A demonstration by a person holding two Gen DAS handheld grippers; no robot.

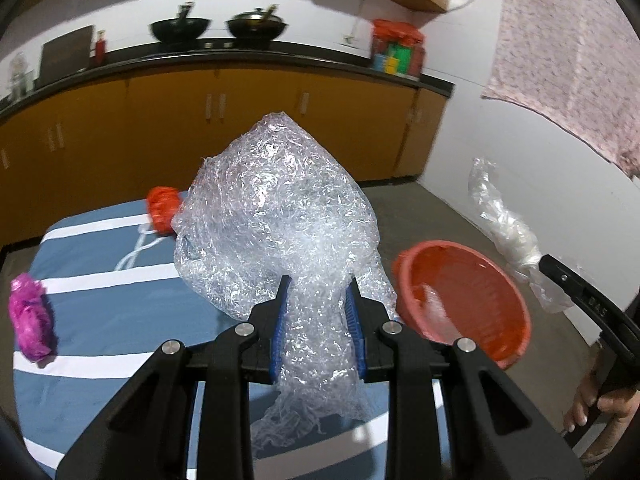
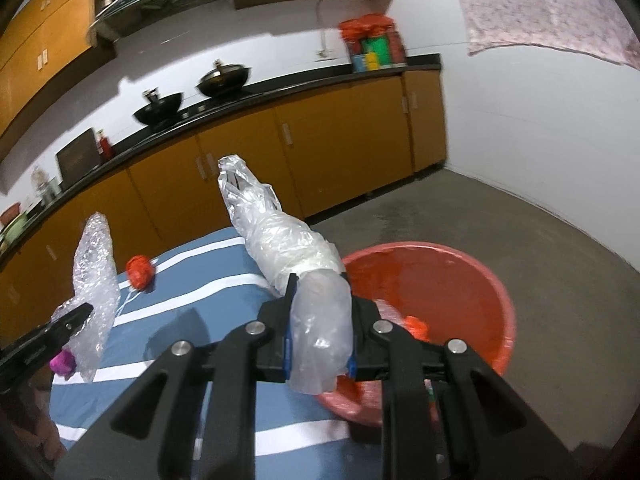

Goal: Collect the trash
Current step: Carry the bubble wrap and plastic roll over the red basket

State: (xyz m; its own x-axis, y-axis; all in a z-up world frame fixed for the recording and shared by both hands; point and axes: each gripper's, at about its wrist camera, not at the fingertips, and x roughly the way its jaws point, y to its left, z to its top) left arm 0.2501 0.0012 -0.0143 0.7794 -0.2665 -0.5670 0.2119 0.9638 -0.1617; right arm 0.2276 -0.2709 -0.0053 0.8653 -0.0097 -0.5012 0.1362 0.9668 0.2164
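Item one: bubble wrap (image 1: 276,216), a crumpled clear wad, pinched at its lower tail by our left gripper (image 1: 318,304), jaws narrow and pressing on it. We hold it by the tail so the bulk stands clear above the striped cloth (image 1: 100,312).

Item two: clear plastic bag (image 2: 288,248), twisted into a long roll, clamped in our right gripper (image 2: 320,320), jaws drawn tight around its near end. It hangs just above the near left rim of the red basin (image 2: 460,280), which sits right of the cloth and already holds scraps.

Items uncollected, on the cloth: orange wad (image 1: 162,210) at the far edge; magenta wad (image 1: 30,318) at the left. We judge both held pieces bound for the basin.
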